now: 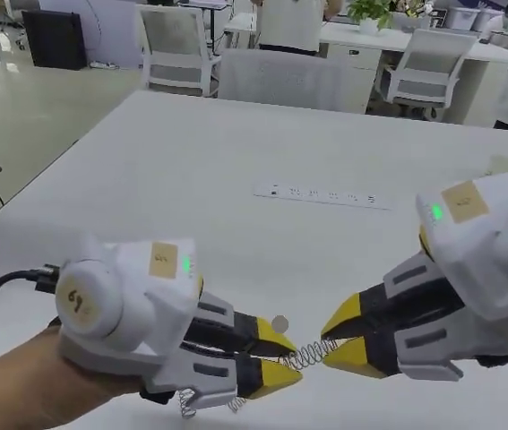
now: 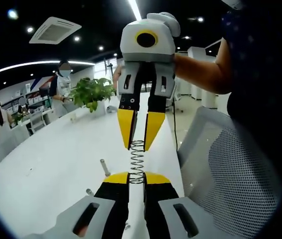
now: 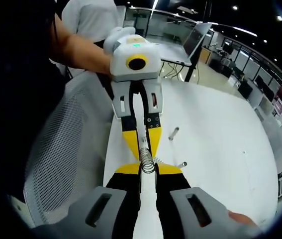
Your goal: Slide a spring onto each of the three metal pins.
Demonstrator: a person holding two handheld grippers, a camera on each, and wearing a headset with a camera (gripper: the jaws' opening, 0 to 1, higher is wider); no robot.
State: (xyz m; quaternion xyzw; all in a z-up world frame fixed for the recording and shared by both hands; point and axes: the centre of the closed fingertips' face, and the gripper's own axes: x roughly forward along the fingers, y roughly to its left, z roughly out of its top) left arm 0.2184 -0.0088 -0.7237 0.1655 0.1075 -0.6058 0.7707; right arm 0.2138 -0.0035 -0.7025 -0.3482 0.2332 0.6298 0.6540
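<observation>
A thin steel spring stretches between my two grippers just above the white table. My left gripper is shut on its near end, seen between the yellow tips. My right gripper pinches the other end. Each gripper faces the other head on: the right gripper comes down from the top of the left gripper view, and the left gripper does so in the right gripper view. A short metal pin stands just behind the spring. Two pins stand on the table. Two more springs lie under the left gripper.
A flush power strip sits in the table's middle. Grey mesh chairs stand behind the far edge. A black cable trails from the left gripper. The near table edge and a mesh chair are close by.
</observation>
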